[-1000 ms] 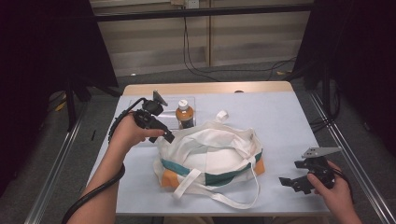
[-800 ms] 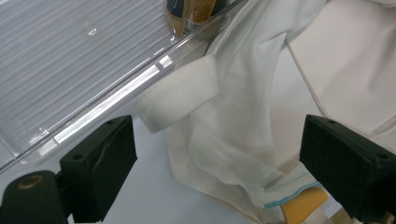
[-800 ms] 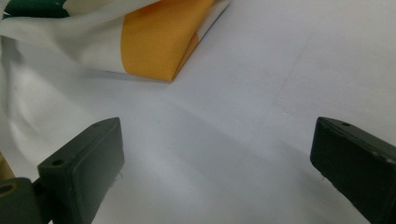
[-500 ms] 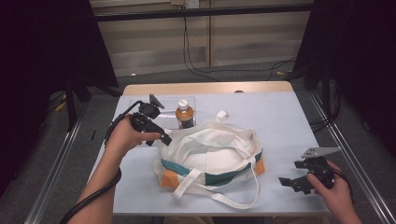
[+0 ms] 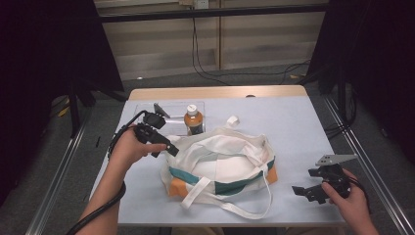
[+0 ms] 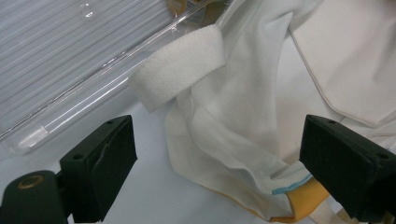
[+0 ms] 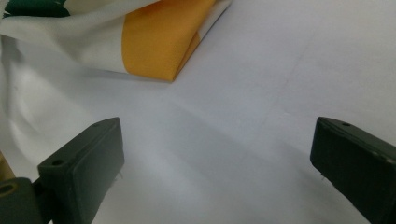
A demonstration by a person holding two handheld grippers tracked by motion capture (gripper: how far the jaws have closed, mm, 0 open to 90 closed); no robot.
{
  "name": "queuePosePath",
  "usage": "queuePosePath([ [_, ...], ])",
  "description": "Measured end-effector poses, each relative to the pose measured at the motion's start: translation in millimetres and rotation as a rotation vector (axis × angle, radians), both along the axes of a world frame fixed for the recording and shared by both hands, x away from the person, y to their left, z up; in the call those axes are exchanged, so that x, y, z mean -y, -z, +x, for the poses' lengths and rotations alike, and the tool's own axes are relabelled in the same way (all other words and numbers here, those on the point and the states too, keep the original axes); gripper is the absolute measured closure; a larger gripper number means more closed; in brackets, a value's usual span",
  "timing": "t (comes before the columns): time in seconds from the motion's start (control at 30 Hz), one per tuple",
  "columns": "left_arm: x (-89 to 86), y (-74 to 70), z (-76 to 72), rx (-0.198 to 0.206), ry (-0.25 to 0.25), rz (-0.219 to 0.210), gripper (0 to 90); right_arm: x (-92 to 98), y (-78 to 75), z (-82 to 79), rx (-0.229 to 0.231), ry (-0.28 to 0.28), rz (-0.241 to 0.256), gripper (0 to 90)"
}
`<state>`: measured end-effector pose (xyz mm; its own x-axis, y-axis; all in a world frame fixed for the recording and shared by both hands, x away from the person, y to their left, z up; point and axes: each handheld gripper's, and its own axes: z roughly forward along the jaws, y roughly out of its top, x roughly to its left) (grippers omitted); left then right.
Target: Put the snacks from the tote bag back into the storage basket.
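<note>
A white cloth tote bag [image 5: 222,164] with teal and orange panels lies slumped in the middle of the table, its straps trailing toward the front edge. My left gripper [image 5: 165,151] hovers at the bag's left rim, open. In the left gripper view, the bag's white cloth [image 6: 233,116] and a strap loop [image 6: 180,70] lie between the wide jaws of that gripper [image 6: 224,172]. My right gripper [image 5: 304,182] is open over bare table right of the bag; its own view [image 7: 215,168] shows the bag's orange corner [image 7: 156,44] ahead.
A brown bottle with a white cap [image 5: 193,120] stands upright in a clear plastic tray [image 5: 169,108] behind the bag's left end. The tray's ribbed wall [image 6: 65,70] lies close to the left gripper. The table's right half [image 5: 303,132] is bare blue-grey surface.
My left gripper has drifted slightly left and toward the person along the bag's rim, still open. The right gripper has held still.
</note>
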<state>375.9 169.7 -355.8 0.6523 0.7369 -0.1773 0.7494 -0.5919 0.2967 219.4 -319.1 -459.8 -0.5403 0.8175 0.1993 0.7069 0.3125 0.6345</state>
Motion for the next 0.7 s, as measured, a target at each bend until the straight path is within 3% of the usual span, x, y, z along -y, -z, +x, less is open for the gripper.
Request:
queuePosePath([
  [0.7, -7.9, 11.4, -9.7, 0.011, -0.006, -0.035, 10.6, -0.4, 0.3, 0.2, -0.003, 0.001, 0.000, 2.8],
])
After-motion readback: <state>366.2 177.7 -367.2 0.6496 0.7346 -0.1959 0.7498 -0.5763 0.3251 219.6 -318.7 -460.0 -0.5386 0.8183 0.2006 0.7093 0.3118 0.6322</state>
